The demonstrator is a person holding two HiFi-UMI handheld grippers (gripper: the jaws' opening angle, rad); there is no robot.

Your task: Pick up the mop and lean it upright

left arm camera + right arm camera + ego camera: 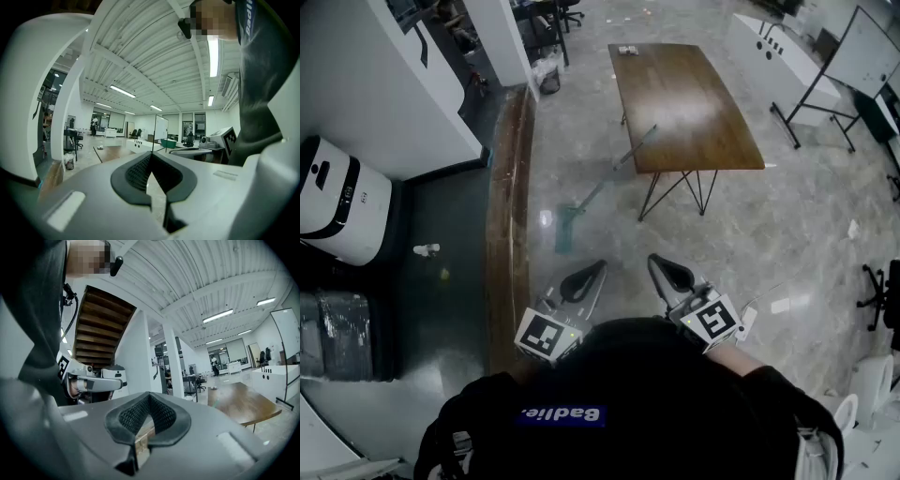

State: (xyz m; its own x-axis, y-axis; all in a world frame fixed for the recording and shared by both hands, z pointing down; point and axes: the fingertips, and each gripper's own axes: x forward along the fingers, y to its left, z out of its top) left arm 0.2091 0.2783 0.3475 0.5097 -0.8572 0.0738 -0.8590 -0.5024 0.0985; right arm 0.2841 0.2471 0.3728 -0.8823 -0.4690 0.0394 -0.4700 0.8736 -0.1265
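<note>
Left hand-held gripper (597,270) and right hand-held gripper (656,262) closed, empty — mop (602,185) beyond reach | lies flat on floor (787,244), unlifted

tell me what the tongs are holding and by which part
Nothing is held. The left tongs and right tongs are both shut and empty; the mop sits out ahead by the table, untouched.

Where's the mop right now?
In the head view the mop is on the floor at centre, its head beside the long wooden strip, its handle slanting to the table's left edge.
</note>
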